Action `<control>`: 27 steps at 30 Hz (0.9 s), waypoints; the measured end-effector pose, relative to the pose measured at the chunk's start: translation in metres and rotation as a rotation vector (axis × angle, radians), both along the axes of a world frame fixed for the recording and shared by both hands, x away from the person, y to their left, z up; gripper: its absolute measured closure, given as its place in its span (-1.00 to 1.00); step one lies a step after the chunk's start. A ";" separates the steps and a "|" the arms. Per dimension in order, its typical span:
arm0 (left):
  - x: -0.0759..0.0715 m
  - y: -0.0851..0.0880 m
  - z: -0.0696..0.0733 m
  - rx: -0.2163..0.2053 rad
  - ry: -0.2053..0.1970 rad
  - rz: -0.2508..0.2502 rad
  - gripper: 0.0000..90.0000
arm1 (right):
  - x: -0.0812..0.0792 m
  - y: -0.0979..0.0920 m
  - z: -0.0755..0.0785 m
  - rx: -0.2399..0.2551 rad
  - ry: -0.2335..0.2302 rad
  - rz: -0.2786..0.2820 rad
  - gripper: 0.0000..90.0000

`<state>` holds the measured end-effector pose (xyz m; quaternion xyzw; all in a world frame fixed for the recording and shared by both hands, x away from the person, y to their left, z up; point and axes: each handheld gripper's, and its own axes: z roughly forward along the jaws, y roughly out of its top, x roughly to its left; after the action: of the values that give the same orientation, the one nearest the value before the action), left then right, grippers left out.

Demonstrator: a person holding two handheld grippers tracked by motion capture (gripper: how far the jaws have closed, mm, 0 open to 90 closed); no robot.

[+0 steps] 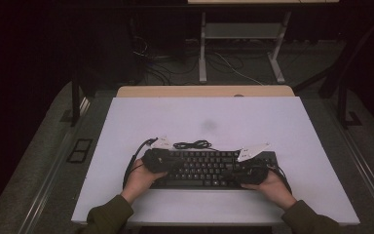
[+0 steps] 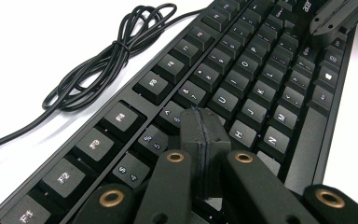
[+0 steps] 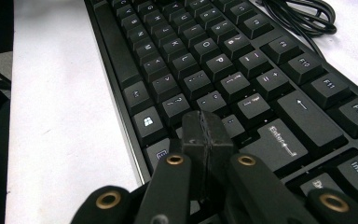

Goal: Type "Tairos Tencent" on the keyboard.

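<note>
Setting: lab or test room, dim. White-topped table [image 1: 214, 117] on grey carpet, wooden strip along its far edge. Beyond the far edge: metal desk frame [image 1: 243, 44], loose floor cables [image 1: 224, 66], dark stands at both sides. Black keyboard [image 1: 209, 168] near the table's front edge.
</note>
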<state>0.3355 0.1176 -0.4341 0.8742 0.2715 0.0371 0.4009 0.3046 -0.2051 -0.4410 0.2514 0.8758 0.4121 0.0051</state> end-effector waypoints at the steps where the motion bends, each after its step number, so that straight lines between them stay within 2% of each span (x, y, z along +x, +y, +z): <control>1: 0.000 0.000 0.000 -0.002 0.000 0.000 0.99 | 0.000 0.000 0.000 0.000 -0.001 0.001 0.97; 10: 0.000 0.005 0.004 -0.023 -0.008 0.006 0.99 | 0.000 0.000 0.000 0.002 -0.002 0.000 0.97; 18: -0.003 0.011 0.012 -0.063 -0.024 0.014 0.93 | 0.000 0.000 0.000 -0.001 -0.004 0.002 0.97; 23: -0.006 0.018 0.014 -0.082 -0.035 0.024 0.77 | 0.000 0.001 0.000 -0.003 -0.005 0.003 0.97; 25: -0.008 0.021 0.015 -0.095 -0.043 0.033 0.68 | 0.000 0.001 0.001 -0.007 -0.005 0.003 0.97; 26: -0.009 0.022 0.015 -0.099 -0.046 0.033 0.55 | 0.000 0.001 0.000 -0.005 -0.005 0.002 0.97; 27: -0.009 0.024 0.016 -0.104 -0.052 0.033 0.55 | 0.000 0.001 0.000 -0.005 -0.005 0.002 0.97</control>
<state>0.3264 0.1419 -0.4184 0.8463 0.2770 0.0522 0.4521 0.3043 -0.2045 -0.4406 0.2494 0.8771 0.4105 0.0077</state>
